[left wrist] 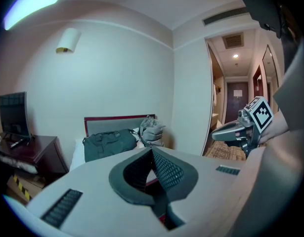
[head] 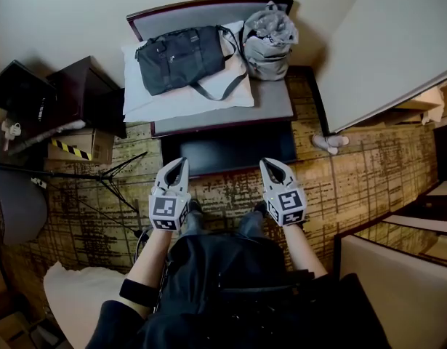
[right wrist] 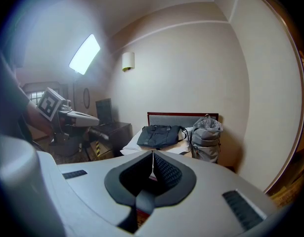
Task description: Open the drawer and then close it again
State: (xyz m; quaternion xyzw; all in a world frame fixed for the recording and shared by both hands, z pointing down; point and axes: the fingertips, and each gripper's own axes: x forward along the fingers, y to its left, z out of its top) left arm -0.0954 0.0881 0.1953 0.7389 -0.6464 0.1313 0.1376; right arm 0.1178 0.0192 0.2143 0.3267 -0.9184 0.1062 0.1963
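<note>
The left gripper (head: 176,167) and right gripper (head: 271,167) hover, fingers (left wrist: 166,171) clenched on nothing, just short of the dark wooden drawer (head: 227,151) beneath the grey padded bench (head: 276,99), apparently poised to begin.

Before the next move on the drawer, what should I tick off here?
1. Left gripper jaws shut, empty: ok.
2. Right gripper jaws shut, empty: ok.
3. Both grippers short of the dark drawer panel under the grey padded bench: ok.
4. Drawer open or closed: cannot tell.
5. Drawer handle in sight: not ok.
6. Black duffel bag and grey backpack resting on the bench, clear of the panel: ok.
</note>
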